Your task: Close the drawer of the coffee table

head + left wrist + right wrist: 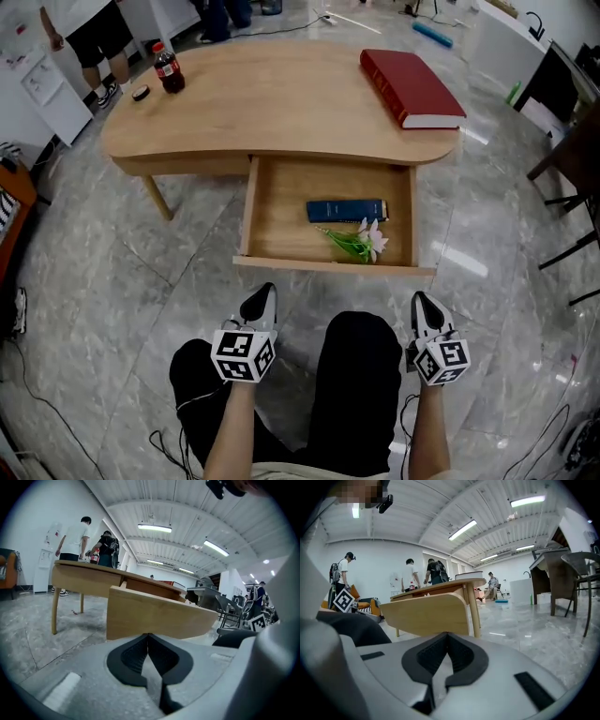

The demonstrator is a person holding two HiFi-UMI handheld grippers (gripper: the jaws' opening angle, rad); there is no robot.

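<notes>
Coffee table: pale wood, curved top, spans the upper part of the head view on grey marble floor.

Drawer: stands pulled well out from under the table's near edge, towards the person. Runs its front panel left to right, square across the line of both grippers, and fills the middle of the left gripper view and the right gripper view. Needs, by the look of it, a straight push away from the person.

Red book: lies flat on the tabletop's right end, clear of the drawer's path.

Left gripper, right gripper: held low, near the front panel but apart from it, one facing each end, about equally close. Jaws pressed together on both, nothing between them. Only bare floor in the gap ahead; dark-trousered knees between the two.

Dark blue book: lies flat inside the drawer, long side parallel to the front.

Flower: lies just beside it, close to the front wall; seems low enough to pass under the tabletop, though hard to be sure.

Cola bottle and small dark lid: sit at the far left of the tabletop, well out of the way.
</notes>
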